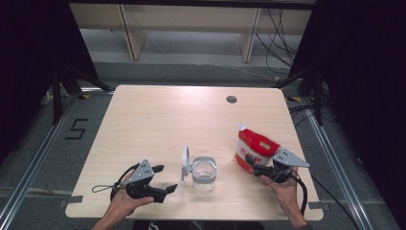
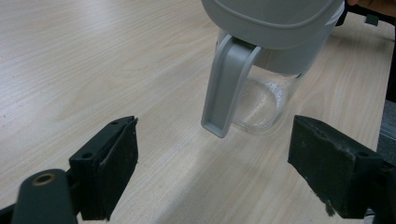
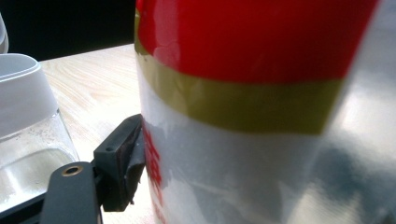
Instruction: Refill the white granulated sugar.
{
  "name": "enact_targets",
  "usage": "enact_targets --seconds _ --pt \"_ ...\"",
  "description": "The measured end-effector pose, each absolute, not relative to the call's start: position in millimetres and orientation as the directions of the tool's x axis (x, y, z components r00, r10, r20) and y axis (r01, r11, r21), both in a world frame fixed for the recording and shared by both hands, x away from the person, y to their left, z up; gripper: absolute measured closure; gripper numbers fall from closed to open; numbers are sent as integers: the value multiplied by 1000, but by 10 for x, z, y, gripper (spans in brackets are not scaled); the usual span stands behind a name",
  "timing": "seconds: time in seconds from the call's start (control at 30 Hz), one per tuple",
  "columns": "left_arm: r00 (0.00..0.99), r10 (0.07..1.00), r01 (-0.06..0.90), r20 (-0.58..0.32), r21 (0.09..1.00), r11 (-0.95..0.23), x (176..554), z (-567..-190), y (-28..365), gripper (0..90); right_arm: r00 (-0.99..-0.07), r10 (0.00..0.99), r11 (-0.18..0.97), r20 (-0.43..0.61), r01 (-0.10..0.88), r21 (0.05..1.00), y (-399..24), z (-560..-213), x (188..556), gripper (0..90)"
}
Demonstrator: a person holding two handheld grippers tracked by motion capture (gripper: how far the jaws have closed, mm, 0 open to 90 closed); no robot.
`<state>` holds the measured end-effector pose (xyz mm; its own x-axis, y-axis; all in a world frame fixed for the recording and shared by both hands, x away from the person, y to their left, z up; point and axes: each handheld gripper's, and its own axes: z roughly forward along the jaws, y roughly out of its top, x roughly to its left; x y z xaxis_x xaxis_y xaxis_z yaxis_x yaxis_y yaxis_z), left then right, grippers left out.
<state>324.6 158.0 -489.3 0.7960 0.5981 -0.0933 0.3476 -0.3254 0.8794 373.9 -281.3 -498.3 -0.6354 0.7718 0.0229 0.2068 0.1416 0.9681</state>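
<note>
place: lab-style recording room | bench: bare light-wood top (image 1: 158, 120) with a cable hole (image 1: 231, 99) near its far edge | floor: grey, metal rails (image 1: 33, 160) along both sides, a taped mark (image 1: 77, 129) at left | surround: black drapes (image 1: 28, 57), loose cables (image 1: 280, 33), pale shelving (image 1: 191, 19) behind

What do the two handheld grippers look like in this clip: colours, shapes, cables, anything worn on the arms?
Both the left gripper and the right gripper are black, each topped with a grey three-cornered plate. The jaws are flat black blocks with worn dark pads on black arms, with a brass-ringed hole on the near arm. A black cable loops from each gripper. No sleeves show on the forearms.
</note>
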Motion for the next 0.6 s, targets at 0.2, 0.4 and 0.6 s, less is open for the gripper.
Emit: enact_targets --seconds 0.2,0.4,0.6 --pt "787 608 364 -107 875 -318 3232 -4895 1572 155 -629 776 116 48 217 969 -2779 -5020 3734 263" --pt "790 605 357 -99 877 -323 3238 -4893 1575 155 -645 763 134 42 223 966 -2791 -5043 3765 278" --pt "788 605 369 -116 875 -313 3235 -4903 1564 155 -670 742 164 20 209 964 -2793 -5056 3786 330"
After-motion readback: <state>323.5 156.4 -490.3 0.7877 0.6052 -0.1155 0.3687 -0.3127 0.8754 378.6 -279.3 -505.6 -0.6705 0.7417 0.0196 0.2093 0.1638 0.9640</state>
